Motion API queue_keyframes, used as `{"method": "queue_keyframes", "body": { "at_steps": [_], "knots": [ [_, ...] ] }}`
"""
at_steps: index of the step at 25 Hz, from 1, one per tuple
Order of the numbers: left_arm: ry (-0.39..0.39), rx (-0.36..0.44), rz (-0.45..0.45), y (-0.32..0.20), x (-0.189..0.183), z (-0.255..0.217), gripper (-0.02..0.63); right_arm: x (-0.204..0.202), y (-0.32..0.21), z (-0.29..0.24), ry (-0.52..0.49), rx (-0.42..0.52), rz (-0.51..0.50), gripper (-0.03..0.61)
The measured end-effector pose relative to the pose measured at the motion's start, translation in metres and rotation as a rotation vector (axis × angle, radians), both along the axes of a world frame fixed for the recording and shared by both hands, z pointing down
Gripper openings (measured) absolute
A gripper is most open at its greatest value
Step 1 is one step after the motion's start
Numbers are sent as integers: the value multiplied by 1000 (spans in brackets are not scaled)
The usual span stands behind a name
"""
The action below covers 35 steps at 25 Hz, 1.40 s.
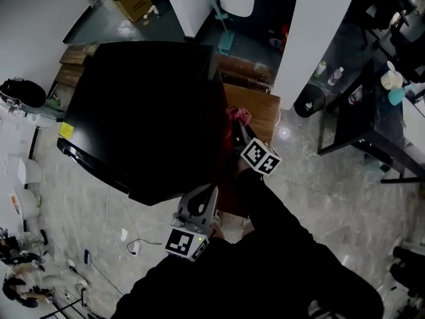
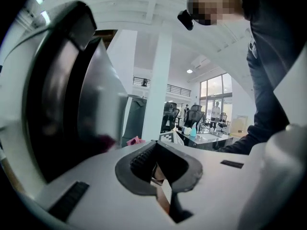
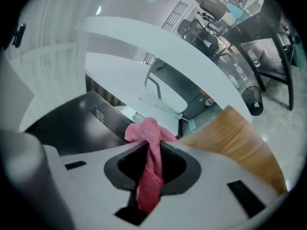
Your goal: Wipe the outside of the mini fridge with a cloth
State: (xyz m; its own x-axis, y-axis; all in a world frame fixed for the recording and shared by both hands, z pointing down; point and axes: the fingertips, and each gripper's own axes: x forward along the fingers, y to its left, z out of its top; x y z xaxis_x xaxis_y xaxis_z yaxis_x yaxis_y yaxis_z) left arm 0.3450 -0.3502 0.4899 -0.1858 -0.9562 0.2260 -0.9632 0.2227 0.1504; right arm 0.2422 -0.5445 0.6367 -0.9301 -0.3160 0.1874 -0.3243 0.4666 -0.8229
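Note:
The black mini fridge (image 1: 146, 111) fills the middle of the head view, seen from above. My right gripper (image 1: 240, 130) is at the fridge's right side, shut on a pink cloth (image 1: 238, 115) that bunches out past its tips. In the right gripper view the cloth (image 3: 149, 169) hangs pinched between the jaws, with the fridge's dark top (image 3: 72, 123) just beyond. My left gripper (image 1: 204, 193) sits lower, near the fridge's front right corner, shut with nothing in it. The left gripper view has the fridge's side (image 2: 72, 90) close on the left and the cloth (image 2: 135, 141) small beyond the left gripper (image 2: 156, 150).
A wooden table (image 1: 257, 108) stands against the fridge's right side. Beyond it rise a white pillar (image 1: 312, 38) and a black bin (image 1: 309, 102). A black desk (image 1: 365, 105) with bottles is at the right. Cables (image 1: 123, 234) lie on the floor at the lower left.

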Motion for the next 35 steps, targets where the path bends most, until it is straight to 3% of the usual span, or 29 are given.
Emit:
{"method": "queue_keyframes", "body": {
  "at_steps": [7, 11, 15, 24, 28, 32, 35],
  "knots": [
    [-65, 65, -42, 20, 8, -70, 6, 33, 55, -178, -285, 33, -102, 67],
    [-94, 86, -41, 42, 4, -90, 6, 43, 102, -214, -336, 5, -156, 67],
    [-115, 110, 13, 64, 3, -99, 6, 53, 134, -239, -382, 1, -141, 67],
    [-107, 160, 135, 127, -5, -103, 6, 42, 227, -238, -398, -10, -156, 67],
    [-104, 172, 175, 149, -6, -101, 6, 41, 237, -228, -347, 84, -79, 67],
    [-100, 179, 194, 152, -4, -99, 6, 40, 233, -208, -311, 78, -39, 67],
    [-97, 141, 190, 147, -1, -84, 6, 39, 229, -188, -285, 69, -36, 67]
  ]
}}
